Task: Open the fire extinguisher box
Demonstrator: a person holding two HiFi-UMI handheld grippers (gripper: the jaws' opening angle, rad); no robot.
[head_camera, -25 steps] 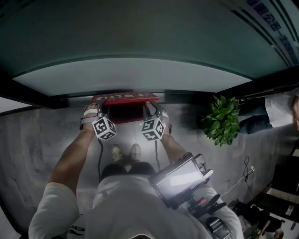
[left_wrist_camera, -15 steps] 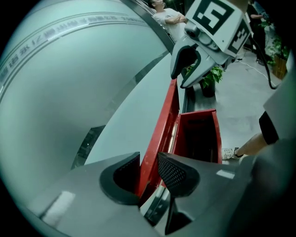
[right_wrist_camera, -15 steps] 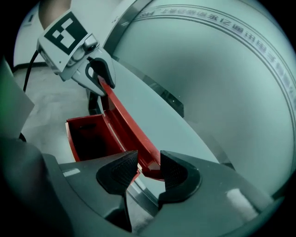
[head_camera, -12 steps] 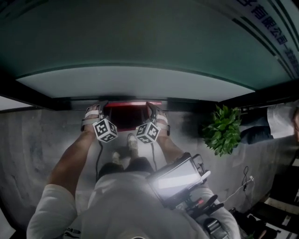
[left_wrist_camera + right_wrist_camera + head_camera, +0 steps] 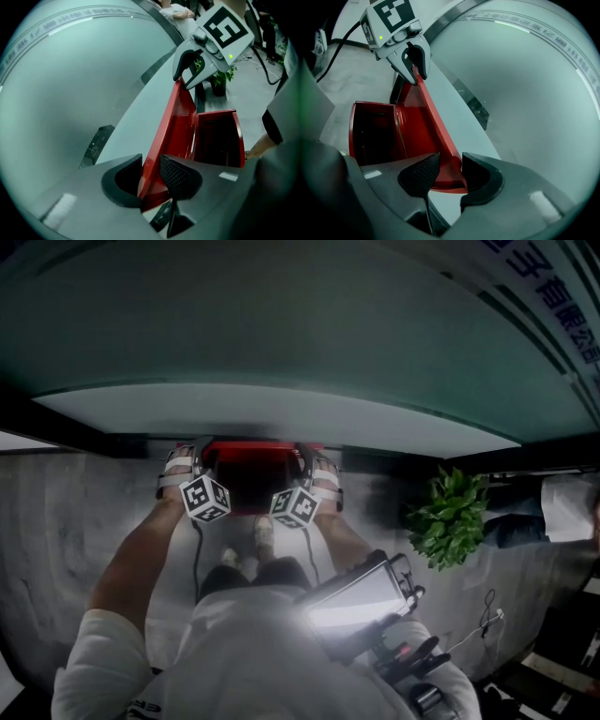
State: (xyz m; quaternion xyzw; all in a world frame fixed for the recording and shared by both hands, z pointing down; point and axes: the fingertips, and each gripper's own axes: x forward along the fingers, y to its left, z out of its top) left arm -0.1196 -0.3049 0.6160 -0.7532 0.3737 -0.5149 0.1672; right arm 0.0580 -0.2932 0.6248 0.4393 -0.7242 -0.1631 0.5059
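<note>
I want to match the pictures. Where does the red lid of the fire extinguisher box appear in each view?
Head view: red lid, a thin strip at centre, just below the pale glass wall.
Left gripper view: slants from bottom centre to upper right; wall on its left.
Right gripper view: slants from bottom centre to upper left; wall on its right.
Shared landmark: the pale glass wall.

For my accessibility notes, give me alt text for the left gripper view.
The left tool grips the raised red lid by its edge. The right tool, jaws just opened, straddles the lid's far end; the open fire extinguisher box sits right, frosted glass left.
</note>
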